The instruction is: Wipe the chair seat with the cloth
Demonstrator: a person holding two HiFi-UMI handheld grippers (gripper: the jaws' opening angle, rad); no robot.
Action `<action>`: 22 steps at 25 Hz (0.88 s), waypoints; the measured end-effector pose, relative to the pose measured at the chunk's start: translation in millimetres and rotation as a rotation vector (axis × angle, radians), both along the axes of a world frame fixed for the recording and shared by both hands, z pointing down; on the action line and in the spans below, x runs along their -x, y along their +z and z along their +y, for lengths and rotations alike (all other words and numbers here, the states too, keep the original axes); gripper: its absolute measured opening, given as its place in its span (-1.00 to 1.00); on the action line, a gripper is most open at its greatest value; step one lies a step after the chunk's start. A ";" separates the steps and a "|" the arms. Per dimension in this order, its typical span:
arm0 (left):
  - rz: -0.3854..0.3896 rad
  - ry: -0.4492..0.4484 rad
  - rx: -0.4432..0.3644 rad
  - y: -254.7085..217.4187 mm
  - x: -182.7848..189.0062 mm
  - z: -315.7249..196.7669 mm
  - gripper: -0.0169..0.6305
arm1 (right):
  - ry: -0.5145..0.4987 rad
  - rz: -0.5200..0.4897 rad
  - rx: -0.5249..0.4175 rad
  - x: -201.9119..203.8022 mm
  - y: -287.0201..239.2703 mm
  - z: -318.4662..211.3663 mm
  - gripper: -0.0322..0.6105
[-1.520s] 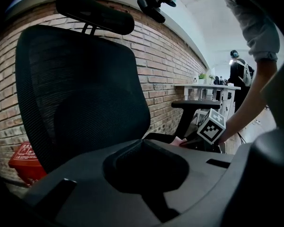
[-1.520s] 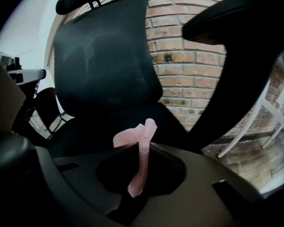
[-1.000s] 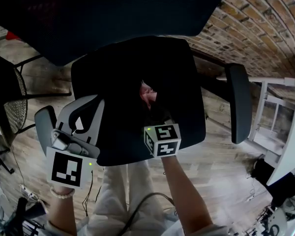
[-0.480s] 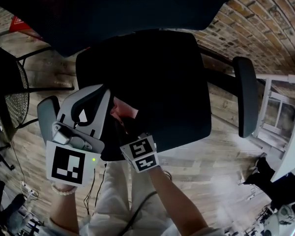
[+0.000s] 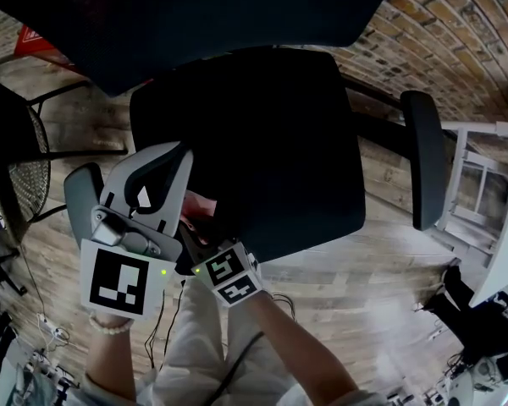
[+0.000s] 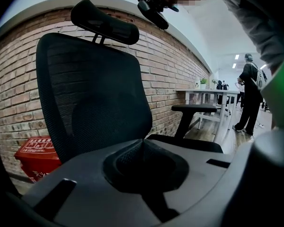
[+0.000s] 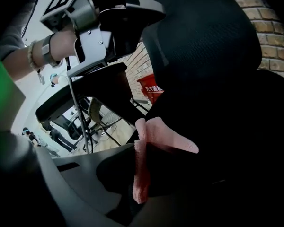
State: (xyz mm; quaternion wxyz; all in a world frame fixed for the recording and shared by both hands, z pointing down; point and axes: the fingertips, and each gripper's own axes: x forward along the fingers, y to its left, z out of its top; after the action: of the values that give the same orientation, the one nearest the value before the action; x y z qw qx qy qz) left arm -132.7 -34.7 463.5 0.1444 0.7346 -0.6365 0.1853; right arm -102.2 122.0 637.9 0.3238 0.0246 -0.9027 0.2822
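Brick wall [image 5: 457, 32] and plank floor [image 5: 389, 269] frame the black chair, whose seat [image 5: 262, 142] fills the middle of the head view. Your right gripper [image 5: 207, 235] was working at the seat's centre a second ago. It has since dragged back to the front-left edge, about 7 o'clock on the seat, right beside the left gripper [image 5: 176, 155]. That reads as one stroke finished from the centre outward, with the half of the seat toward 3 o'clock probably unwiped. The left gripper has barely moved and hangs over the left armrest, its jaws pressed together on nothing. The right jaws are pinching the pink cloth [image 7: 149, 136], which is folded over and lies against the seat edge.
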 end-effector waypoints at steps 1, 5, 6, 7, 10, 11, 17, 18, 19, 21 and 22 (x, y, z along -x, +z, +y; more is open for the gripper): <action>-0.003 0.005 0.002 0.7 -0.8 0.0 -0.89 | 0.008 0.002 -0.006 -1.1 -0.2 -4.3 -0.73; 0.005 0.009 0.009 2.3 -4.3 -1.9 -0.89 | 0.062 0.029 -0.041 -12.8 2.7 -31.1 -0.73; 0.008 0.009 0.009 2.3 -5.8 -3.1 -0.89 | 0.078 0.037 -0.051 -17.8 4.0 -40.2 -0.73; 0.008 0.011 0.010 2.2 -7.8 -4.6 -0.89 | 0.093 0.044 -0.063 -23.5 5.2 -49.5 -0.73; 0.004 0.029 0.011 1.6 -15.3 -10.4 -0.89 | 0.141 0.073 -0.104 -43.7 8.7 -78.9 -0.73; 0.004 0.035 0.012 1.4 -18.0 -12.6 -0.89 | 0.166 0.085 -0.114 -51.4 10.0 -89.4 -0.73; -0.004 0.078 0.019 0.0 -33.4 -24.1 -0.89 | 0.294 0.153 -0.184 -103.7 14.4 -148.7 -0.73; -0.006 0.088 0.021 0.0 -36.2 -26.4 -0.89 | 0.306 0.163 -0.201 -113.4 14.6 -158.4 -0.73; -0.004 0.094 0.023 0.1 -38.8 -28.8 -0.89 | 0.317 0.175 -0.218 -123.7 15.0 -168.3 -0.73; -0.001 0.103 0.025 0.1 -43.0 -33.2 -0.89 | 0.344 0.198 -0.247 -144.8 16.1 -187.0 -0.73; -0.004 0.110 0.026 0.1 -45.3 -35.3 -0.89 | 0.360 0.211 -0.258 -156.0 16.6 -195.4 -0.73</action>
State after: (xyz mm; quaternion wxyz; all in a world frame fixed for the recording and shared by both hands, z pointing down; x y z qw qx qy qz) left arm -87.4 -70.0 463.7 0.1424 0.7662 -0.5930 0.2025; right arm 53.8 -73.4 654.5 0.3548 0.2557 -0.8736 0.2135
